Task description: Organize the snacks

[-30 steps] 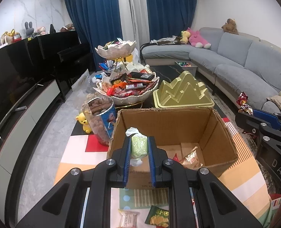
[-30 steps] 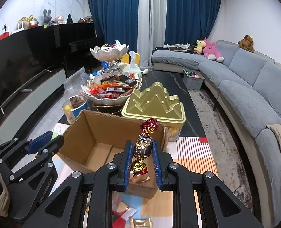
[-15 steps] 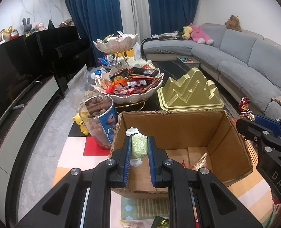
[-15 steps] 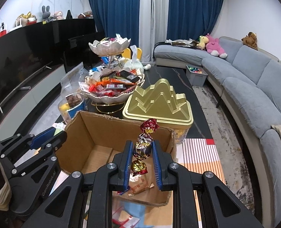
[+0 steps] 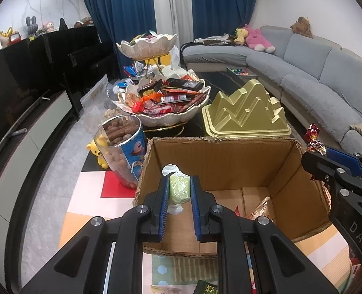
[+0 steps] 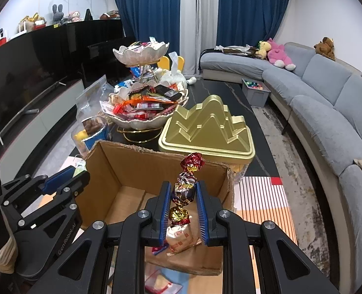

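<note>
An open cardboard box [image 5: 220, 154] [image 6: 132, 166] stands on the patterned mat in front of both grippers. My left gripper [image 5: 179, 188] is shut on a pale green wrapped sweet [image 5: 179, 187] and hangs over the box's near left corner. My right gripper [image 6: 183, 193] is shut on a string of foil-wrapped candies [image 6: 184, 188], red, silver and gold, above the box's near right side. That candy string [image 5: 314, 139] and the right gripper [image 5: 328, 161] also show at the right edge of the left wrist view. A few snack packets [image 5: 259, 207] lie on the box floor.
Behind the box stand a gold mountain-shaped tin [image 5: 247, 110], a tiered shell bowl [image 5: 166, 105] piled with snacks and a clear tub of brown snacks [image 5: 123, 147]. Loose packets [image 5: 205, 289] lie on the mat near me. A grey sofa [image 6: 328, 103] runs along the right.
Both grippers have moved forward and slightly down toward the box, which now looks nearer and larger. Each keeps its hold on its sweet.
</note>
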Motion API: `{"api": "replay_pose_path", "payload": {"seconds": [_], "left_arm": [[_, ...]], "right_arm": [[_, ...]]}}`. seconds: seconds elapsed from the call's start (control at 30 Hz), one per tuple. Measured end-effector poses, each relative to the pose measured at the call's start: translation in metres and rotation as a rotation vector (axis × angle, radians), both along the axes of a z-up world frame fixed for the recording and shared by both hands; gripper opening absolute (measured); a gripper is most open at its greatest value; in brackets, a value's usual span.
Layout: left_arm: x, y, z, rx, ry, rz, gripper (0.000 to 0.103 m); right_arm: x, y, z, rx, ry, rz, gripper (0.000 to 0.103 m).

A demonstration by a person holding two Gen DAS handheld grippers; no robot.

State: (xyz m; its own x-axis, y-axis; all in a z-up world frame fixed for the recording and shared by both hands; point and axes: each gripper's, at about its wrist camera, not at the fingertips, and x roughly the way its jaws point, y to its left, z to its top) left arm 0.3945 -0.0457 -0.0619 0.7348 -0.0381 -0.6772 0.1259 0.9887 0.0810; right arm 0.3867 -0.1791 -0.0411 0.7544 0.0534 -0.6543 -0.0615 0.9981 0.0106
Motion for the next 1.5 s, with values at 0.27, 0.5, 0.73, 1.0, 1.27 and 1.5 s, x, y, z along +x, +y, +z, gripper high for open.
{"api": "replay_pose_path", "payload": {"seconds": [0.27, 0.5, 0.73, 1.0, 1.27, 1.5], "left_arm": [[-0.003, 0.003, 0.001, 0.018, -0.007, 0.022, 0.051], [-0.006, 0.008, 0.006, 0.024, -0.017, 0.039, 0.061], [-0.015, 0.008, 0.015, 0.024, -0.028, 0.036, 0.061], [-0.030, 0.008, 0.028, 0.019, -0.045, 0.031, 0.061], [-0.048, 0.007, 0.037, 0.018, -0.060, 0.027, 0.062], [-0.062, 0.007, 0.041, 0.022, -0.067, 0.021, 0.062]], "right_arm": [[-0.003, -0.001, 0.003, -0.016, -0.028, -0.008, 0.047], [-0.007, -0.006, 0.007, -0.021, -0.036, -0.031, 0.058], [-0.015, -0.008, 0.014, -0.017, -0.050, -0.038, 0.058], [-0.031, -0.012, 0.027, -0.013, -0.071, -0.046, 0.058], [-0.050, -0.016, 0.035, -0.009, -0.082, -0.056, 0.058], [-0.061, -0.017, 0.036, -0.011, -0.085, -0.057, 0.058]]}}
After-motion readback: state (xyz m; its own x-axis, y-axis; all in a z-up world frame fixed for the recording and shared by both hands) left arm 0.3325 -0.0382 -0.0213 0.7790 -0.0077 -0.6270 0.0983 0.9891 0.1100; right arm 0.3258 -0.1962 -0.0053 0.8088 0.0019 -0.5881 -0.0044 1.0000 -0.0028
